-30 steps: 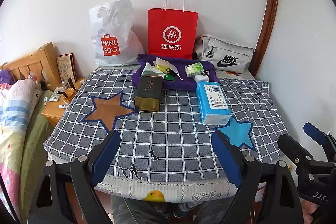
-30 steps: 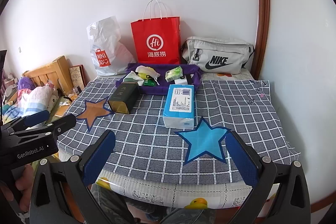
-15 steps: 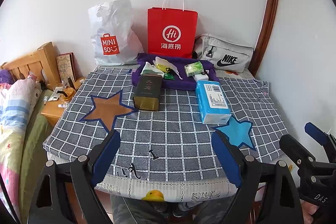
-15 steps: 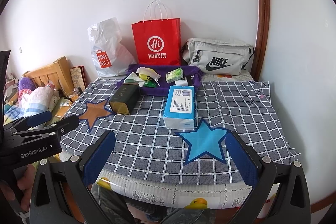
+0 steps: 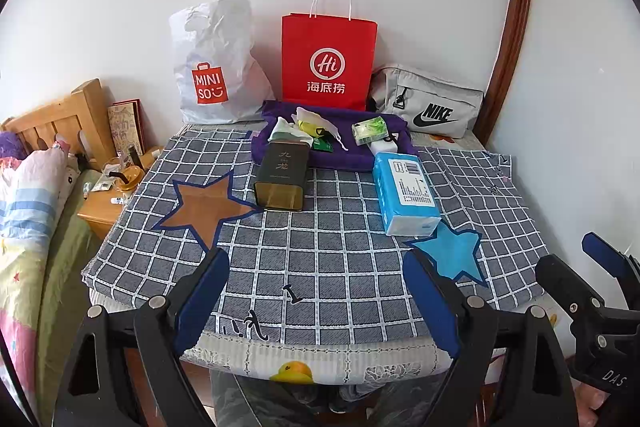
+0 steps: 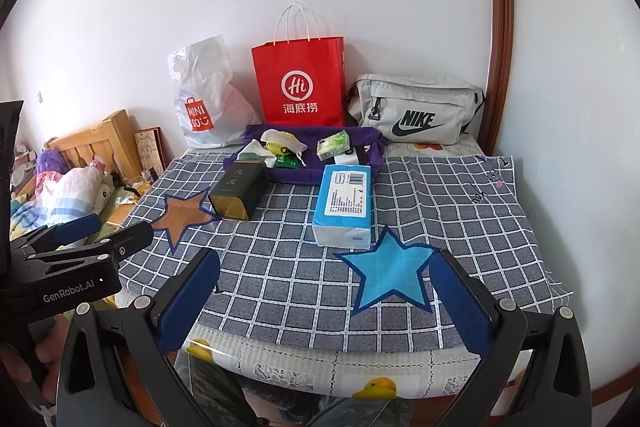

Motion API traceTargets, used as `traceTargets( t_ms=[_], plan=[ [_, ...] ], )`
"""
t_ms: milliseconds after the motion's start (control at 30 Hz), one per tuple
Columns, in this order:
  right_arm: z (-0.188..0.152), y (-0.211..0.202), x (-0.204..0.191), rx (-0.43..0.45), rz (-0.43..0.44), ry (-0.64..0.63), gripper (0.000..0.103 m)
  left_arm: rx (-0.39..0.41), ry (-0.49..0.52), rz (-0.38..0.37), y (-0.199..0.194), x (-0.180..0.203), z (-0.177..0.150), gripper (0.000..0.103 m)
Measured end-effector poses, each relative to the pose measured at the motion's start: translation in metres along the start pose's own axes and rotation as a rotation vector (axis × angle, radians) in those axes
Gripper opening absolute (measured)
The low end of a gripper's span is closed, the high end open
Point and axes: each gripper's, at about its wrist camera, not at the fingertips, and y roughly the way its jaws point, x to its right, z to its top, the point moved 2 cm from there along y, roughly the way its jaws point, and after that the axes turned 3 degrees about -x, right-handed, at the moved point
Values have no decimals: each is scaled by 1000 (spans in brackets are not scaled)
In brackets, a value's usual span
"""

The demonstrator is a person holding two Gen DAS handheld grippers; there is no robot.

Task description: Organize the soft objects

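A blue tissue pack [image 5: 406, 191] [image 6: 344, 203] lies on the checked cloth, just behind a blue star patch [image 5: 452, 253] [image 6: 390, 273]. A dark tea tin [image 5: 282, 175] [image 6: 238, 191] lies beside a brown star patch [image 5: 206, 205] [image 6: 182, 217]. Behind them a purple tray [image 5: 360, 161] [image 6: 360, 155] holds a white pouch [image 5: 316, 119], a green packet [image 5: 370, 129] and other small items. My left gripper [image 5: 316, 301] and my right gripper [image 6: 324, 305] are open and empty, held over the table's front edge.
A Miniso plastic bag [image 5: 212, 67], a red paper bag [image 5: 328, 61] and a grey Nike bag [image 5: 428, 103] stand against the back wall. A bed and wooden nightstand [image 5: 104, 203] are at the left. A wooden door frame [image 5: 512, 27] is at the right.
Both grippers have drifted slightly, so the view has shifted a little. Nothing on the table has moved.
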Motion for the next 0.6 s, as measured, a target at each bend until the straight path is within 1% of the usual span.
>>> traceTargets(
  t_ms=[600],
  plan=[
    [0,-1,-2,2,0,1,103,1,-1,2,0,-1,-1,88]
  ],
)
